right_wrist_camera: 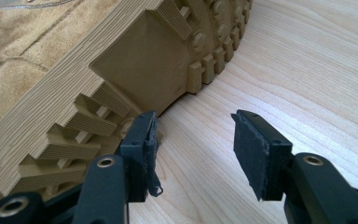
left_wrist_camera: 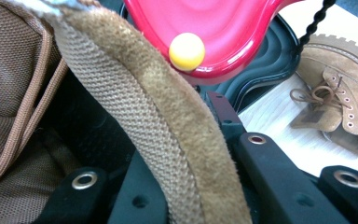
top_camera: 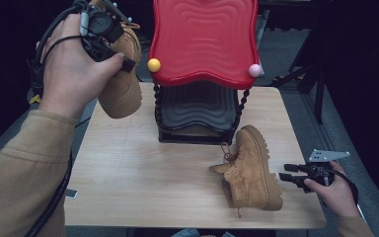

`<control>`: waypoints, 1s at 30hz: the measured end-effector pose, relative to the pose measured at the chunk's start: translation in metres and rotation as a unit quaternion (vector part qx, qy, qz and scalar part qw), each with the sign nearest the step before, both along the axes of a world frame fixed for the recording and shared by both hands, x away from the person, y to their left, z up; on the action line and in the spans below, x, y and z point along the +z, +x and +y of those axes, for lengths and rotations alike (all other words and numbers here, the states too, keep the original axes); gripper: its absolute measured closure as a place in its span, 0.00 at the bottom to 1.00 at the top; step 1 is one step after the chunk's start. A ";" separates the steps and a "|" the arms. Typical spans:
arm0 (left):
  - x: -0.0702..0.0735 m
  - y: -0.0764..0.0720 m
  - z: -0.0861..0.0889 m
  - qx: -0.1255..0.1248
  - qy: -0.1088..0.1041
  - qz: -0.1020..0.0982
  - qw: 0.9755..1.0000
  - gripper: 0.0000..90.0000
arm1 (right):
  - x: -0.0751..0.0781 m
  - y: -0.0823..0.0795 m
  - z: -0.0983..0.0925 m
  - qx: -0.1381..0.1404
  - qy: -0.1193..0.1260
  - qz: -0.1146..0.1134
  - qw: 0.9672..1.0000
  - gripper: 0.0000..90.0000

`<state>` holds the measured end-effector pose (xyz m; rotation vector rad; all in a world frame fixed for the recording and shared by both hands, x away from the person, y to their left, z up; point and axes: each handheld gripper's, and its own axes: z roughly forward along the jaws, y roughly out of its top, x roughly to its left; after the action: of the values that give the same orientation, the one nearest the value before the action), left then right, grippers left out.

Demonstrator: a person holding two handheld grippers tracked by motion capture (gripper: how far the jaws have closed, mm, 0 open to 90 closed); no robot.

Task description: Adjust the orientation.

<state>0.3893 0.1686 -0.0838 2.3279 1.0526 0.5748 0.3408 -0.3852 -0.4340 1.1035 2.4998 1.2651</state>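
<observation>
Gripping 1 tan boot by its collar, the left gripper has its fingers clenched on it above the worktop's far-left corner, beside the red rack. The second boot lies on its side near the right edge; the right gripper rests beside its sole, fingers released. Judged step: shelving; next needs alignment with a tier.

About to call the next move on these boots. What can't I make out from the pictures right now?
- Lifted boot: the hand and left gripper cover its top in the high view.
- Rack's lower shelf: mostly under the red top shelf.
- Boot on the table: the right gripper view cuts off all but sole and side.
</observation>
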 end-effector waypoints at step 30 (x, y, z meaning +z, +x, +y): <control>0.056 0.033 -0.078 -0.047 0.003 -0.060 0.997 0.89 | -0.010 -0.025 -0.007 -0.015 -0.013 0.015 1.000 0.56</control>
<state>0.4224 0.0908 -0.0275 2.3034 0.8814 0.6735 0.3153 -0.3927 -0.4444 1.1595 2.5041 1.2141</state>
